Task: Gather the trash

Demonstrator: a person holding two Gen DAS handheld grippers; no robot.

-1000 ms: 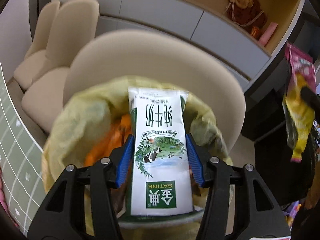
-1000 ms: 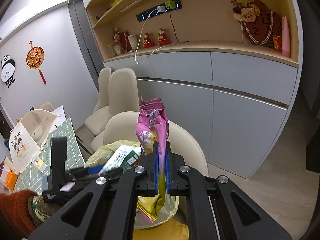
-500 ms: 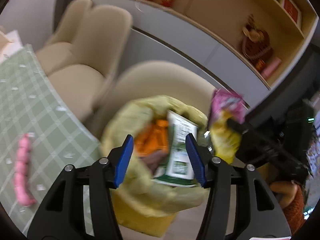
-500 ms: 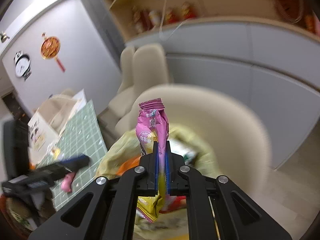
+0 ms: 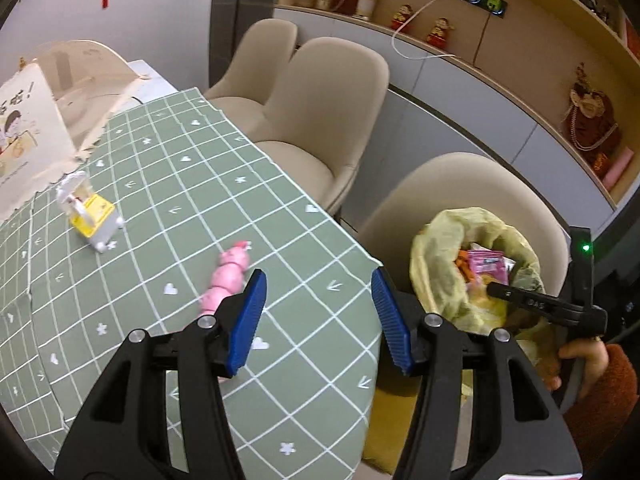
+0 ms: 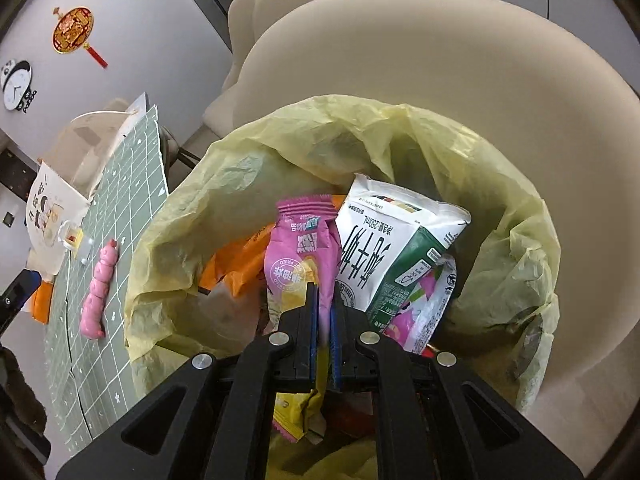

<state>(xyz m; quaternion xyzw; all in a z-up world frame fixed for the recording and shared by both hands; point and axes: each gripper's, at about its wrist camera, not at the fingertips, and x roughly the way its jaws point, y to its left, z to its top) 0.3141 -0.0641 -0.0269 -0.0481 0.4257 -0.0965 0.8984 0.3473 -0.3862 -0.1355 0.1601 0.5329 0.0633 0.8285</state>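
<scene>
A bin lined with a yellow bag stands on a beige chair beside the table. My right gripper is shut on a pink and yellow snack wrapper and holds it inside the bag's mouth. A green and white milk carton leans in the bag just right of the wrapper, with orange wrappers beside it. My left gripper hangs open and empty over the green checked tablecloth. A pink sausage-shaped packet lies on the cloth just left of its blue pads.
A small yellow and white packet lies farther left on the cloth, near a printed paper bag. Beige chairs stand behind the table, in front of a grey cabinet wall. A hand in a rust sleeve holds the right gripper.
My left gripper let the milk carton drop into the bag and swung left over the table. My right gripper came down with the snack wrapper from above the bin into its mouth.
</scene>
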